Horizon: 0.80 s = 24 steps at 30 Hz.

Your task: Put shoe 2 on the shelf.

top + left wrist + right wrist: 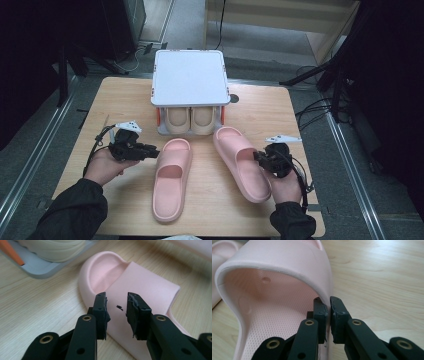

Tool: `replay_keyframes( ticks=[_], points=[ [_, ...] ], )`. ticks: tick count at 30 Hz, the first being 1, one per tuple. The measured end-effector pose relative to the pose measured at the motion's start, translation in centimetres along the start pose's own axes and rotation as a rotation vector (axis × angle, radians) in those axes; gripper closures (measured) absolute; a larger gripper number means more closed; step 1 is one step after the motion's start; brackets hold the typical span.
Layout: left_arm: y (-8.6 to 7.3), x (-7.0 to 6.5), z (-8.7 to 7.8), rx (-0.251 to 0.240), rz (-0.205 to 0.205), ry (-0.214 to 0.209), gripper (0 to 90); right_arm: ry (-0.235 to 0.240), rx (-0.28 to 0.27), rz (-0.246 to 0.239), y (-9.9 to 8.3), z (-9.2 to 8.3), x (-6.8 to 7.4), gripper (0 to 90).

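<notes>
we pinch the right pink slipper point(274, 272) strap edge between our right gripper point(328, 302) jaws; our left gripper point(116, 302) jaws stand spread over the left pink slipper point(140, 285).

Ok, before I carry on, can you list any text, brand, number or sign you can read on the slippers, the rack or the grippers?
None: no readable word, number or brand stands anywhere.
Left pink slipper: a small dark speck on the strap, not lettering.
Right pink slipper: plain strap, dotted footbed, no print.
Beige slippers in the shoe rack: no marking; the rack's top is blank.
Left gripper and right gripper: black fingers with brass rivets, no label.
</notes>
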<state>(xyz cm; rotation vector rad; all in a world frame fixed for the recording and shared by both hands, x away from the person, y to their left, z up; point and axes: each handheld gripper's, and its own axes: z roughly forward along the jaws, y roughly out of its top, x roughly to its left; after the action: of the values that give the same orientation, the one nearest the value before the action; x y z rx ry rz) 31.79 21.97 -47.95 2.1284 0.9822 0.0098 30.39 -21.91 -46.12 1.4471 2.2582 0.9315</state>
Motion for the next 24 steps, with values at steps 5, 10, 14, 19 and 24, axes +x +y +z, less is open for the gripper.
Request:
replay_keyframes(
  ticks=[5,10,14,19,24],
  points=[
    [-0.1,0.0,0.5,0.017,0.025,0.006,69.2,0.017,0.032,-0.041,-0.2,1.1,1.5,84.9],
    [-0.2,0.2,0.5,0.022,0.022,0.009,68.2,0.021,0.069,-0.070,-0.3,2.5,2.4,84.3],
    [-0.3,0.2,0.7,0.023,0.030,0.009,68.2,0.026,0.086,-0.082,-0.3,3.6,2.9,83.9],
    [-0.3,0.3,0.8,0.026,0.029,0.012,68.2,0.032,0.096,-0.105,-0.3,4.4,3.9,83.8],
    [-0.6,0.5,0.9,0.045,0.019,0.019,67.9,0.046,0.092,-0.139,-0.3,4.8,5.1,82.0]
  ],
)
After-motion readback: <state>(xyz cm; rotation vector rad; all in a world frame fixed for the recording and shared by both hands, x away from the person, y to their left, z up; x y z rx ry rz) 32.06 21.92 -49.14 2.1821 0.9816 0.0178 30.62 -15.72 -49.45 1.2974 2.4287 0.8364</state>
